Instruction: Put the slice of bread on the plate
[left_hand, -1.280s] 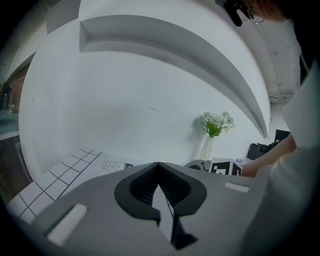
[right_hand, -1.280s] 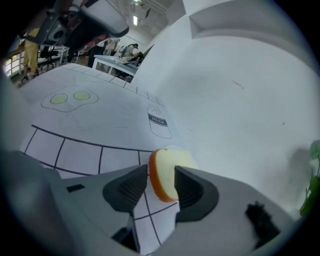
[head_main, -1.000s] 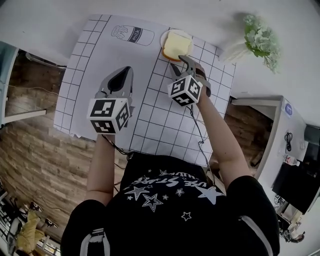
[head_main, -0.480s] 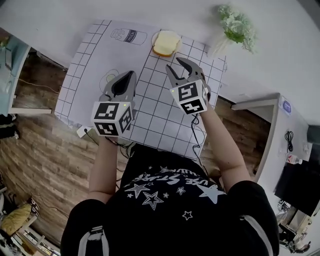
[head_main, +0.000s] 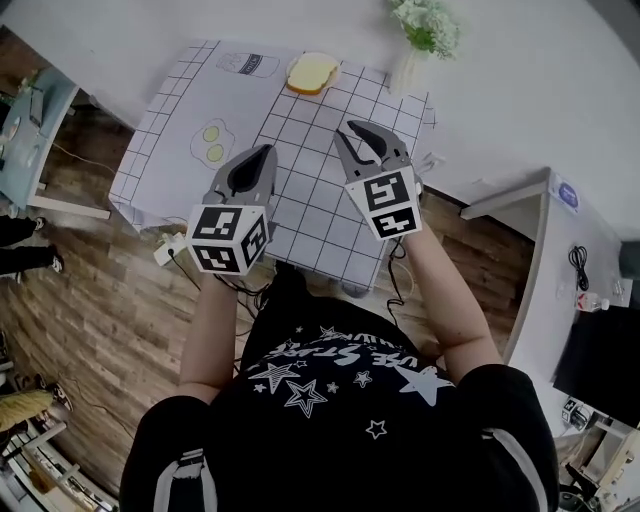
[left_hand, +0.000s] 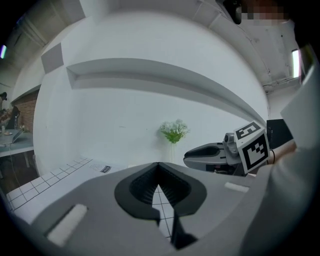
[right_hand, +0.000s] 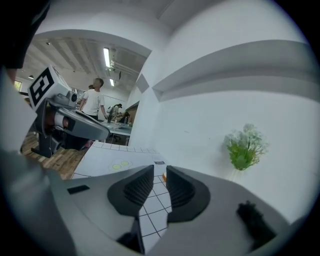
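The slice of bread (head_main: 312, 70) lies on a small white plate (head_main: 292, 84) at the far edge of the gridded mat (head_main: 310, 190). Both grippers hover well short of it, over the mat's near half. My left gripper (head_main: 266, 149) is shut and empty; in its own view the left gripper (left_hand: 159, 165) shows its jaws meeting at the tips. My right gripper (head_main: 347, 128) is to its right, and its jaws are closing with nothing between them. In its own view the right gripper (right_hand: 160, 171) still shows a narrow gap.
A vase of white flowers (head_main: 425, 25) stands on the white table behind the mat's right corner. Printed on the mat are a milk carton (head_main: 250, 64) and two round slices (head_main: 210, 141). Wooden floor lies below the table's near edge. People stand far off (right_hand: 94, 102).
Both grippers have drawn back from the plate toward the person and risen. The right jaws have narrowed. The bread stays on the plate.
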